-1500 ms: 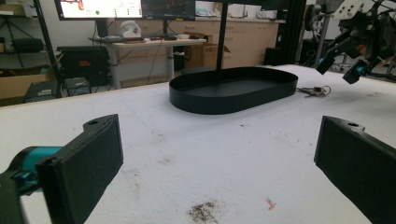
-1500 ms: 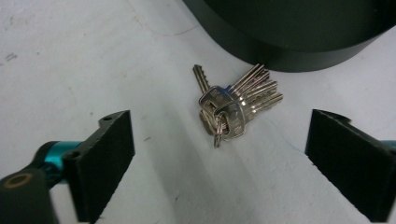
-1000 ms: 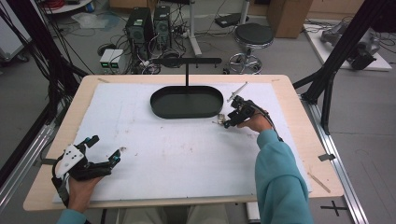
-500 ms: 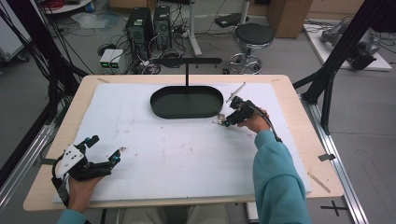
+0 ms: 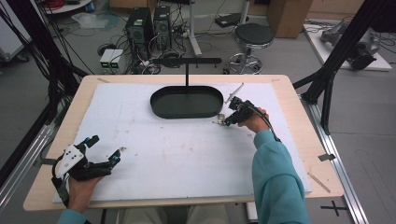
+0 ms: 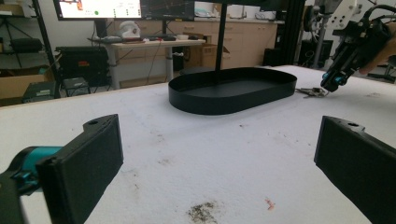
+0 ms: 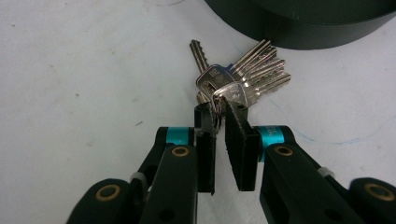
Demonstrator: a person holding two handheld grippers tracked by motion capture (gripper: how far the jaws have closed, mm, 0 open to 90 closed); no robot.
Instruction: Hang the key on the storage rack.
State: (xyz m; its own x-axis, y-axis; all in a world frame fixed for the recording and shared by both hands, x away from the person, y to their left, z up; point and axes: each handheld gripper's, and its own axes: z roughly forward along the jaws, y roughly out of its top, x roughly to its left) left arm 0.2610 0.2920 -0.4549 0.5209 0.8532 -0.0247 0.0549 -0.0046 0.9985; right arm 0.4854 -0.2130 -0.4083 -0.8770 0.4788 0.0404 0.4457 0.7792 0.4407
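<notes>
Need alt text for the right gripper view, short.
The right tool has just been closing its two black jaws and now pinches the ring end of a bunch of silver keys lying on the white table cover. The key blades fan out toward the wall of a black oval tray just beyond them.

High view: fixed above the near edge, looks forward and down over the whole counter (image 5: 140,186). Left gripper view: low, near the surface, faces across toward the black tray (image 6: 233,91). Right gripper view: very close, angled down beside the tray's wall. All three share that tray.
</notes>
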